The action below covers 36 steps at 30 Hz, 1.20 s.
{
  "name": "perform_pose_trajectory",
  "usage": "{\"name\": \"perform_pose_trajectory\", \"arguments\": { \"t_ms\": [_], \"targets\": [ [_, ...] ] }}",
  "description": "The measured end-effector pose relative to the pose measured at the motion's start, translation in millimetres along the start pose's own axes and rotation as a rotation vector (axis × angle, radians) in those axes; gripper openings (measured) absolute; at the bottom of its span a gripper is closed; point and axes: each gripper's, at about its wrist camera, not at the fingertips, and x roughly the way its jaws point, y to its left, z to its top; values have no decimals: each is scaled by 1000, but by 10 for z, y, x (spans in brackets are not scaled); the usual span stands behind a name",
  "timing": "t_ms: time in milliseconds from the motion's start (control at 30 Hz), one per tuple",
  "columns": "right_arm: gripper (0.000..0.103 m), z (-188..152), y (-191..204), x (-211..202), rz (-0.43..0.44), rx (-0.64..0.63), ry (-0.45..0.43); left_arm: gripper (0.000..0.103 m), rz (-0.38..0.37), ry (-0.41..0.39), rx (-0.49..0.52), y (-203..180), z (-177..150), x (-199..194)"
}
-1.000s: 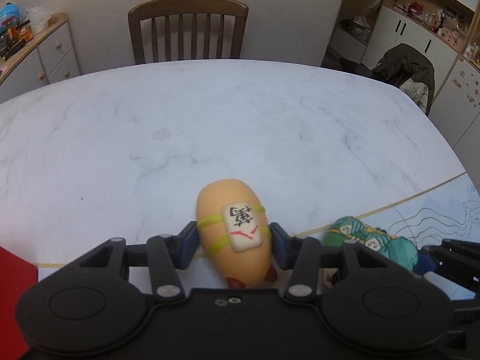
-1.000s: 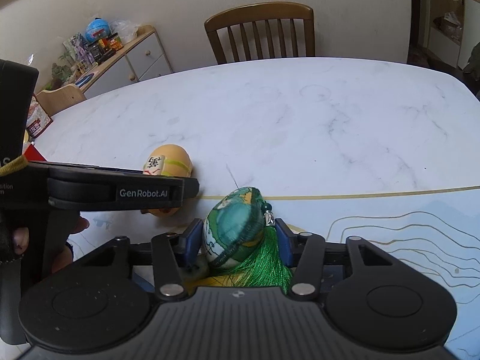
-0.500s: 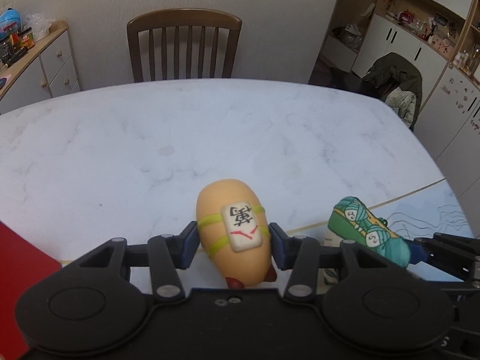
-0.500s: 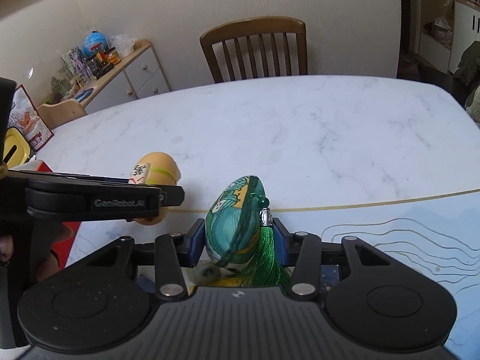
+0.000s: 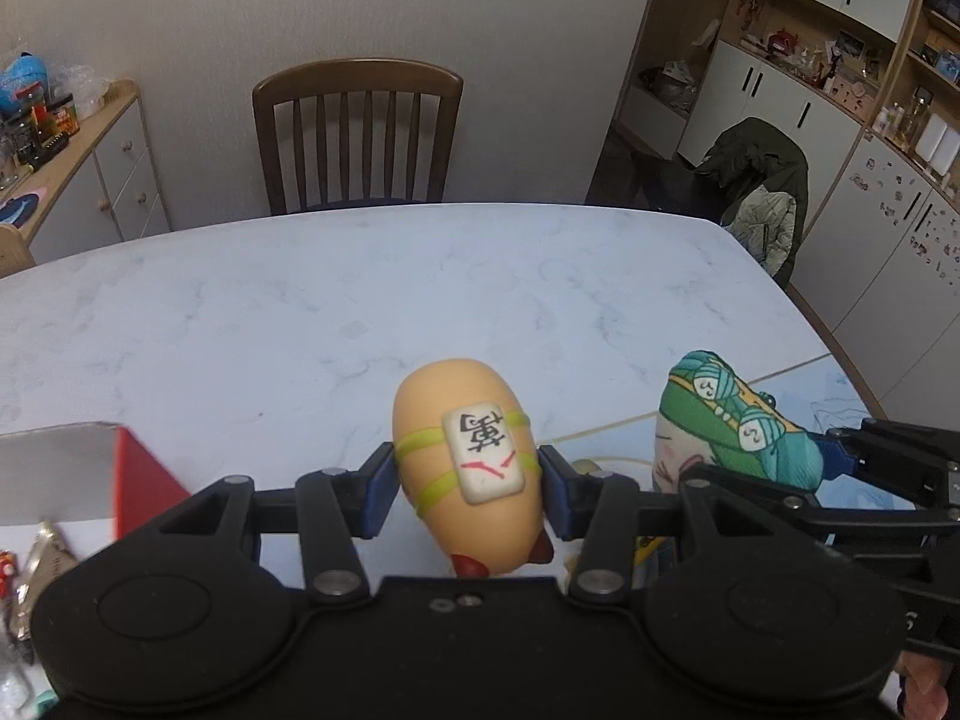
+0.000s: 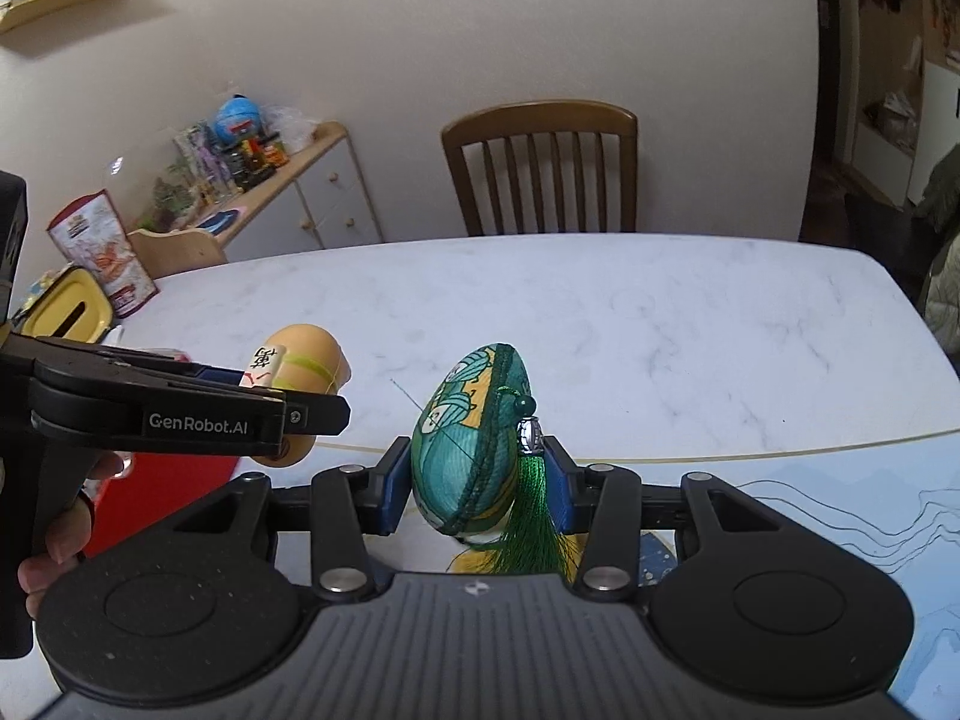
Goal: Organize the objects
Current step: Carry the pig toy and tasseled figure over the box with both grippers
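My left gripper (image 5: 467, 489) is shut on an orange egg-shaped toy (image 5: 465, 450) with a mahjong tile strapped on by yellow-green bands; it hangs above the white marble table (image 5: 300, 300). My right gripper (image 6: 474, 480) is shut on a green patterned fabric pouch (image 6: 468, 450) with a green tassel (image 6: 531, 528) hanging from it. In the left wrist view the pouch (image 5: 720, 426) shows at the right in the right gripper. In the right wrist view the orange toy (image 6: 306, 360) shows at the left in the left gripper, held by a hand (image 6: 54, 540).
A red box (image 5: 138, 480) sits at the table's near left. A pale blue mat with contour lines (image 6: 840, 492) covers the near right. A wooden chair (image 5: 360, 132) stands behind the table, a sideboard (image 6: 288, 192) at the left, cabinets (image 5: 810, 90) at the right.
Both grippers have risen with their objects still held; the table has dropped lower in both views and the red box has come into sight at the left.
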Motion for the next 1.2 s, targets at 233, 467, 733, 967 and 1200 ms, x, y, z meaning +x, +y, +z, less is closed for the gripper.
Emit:
{"name": "perform_pose_trajectory", "arguments": {
  "t_ms": [233,467,733,967,1200],
  "targets": [
    [44,2,347,-298,26,-50,11,47,-2,9,6,106,-107,-348],
    [44,20,751,-538,55,-92,26,47,-13,12,-6,319,-249,-719],
    [44,20,1267,-632,96,-141,44,47,3,22,-31,706,-425,-1038],
    [44,-11,1755,-594,139,-180,64,47,33,31,-45,1102,-607,-1275],
    [44,-15,2210,-472,161,-219,77,47,66,43,-80,1559,-762,-1426]
  ]
}}
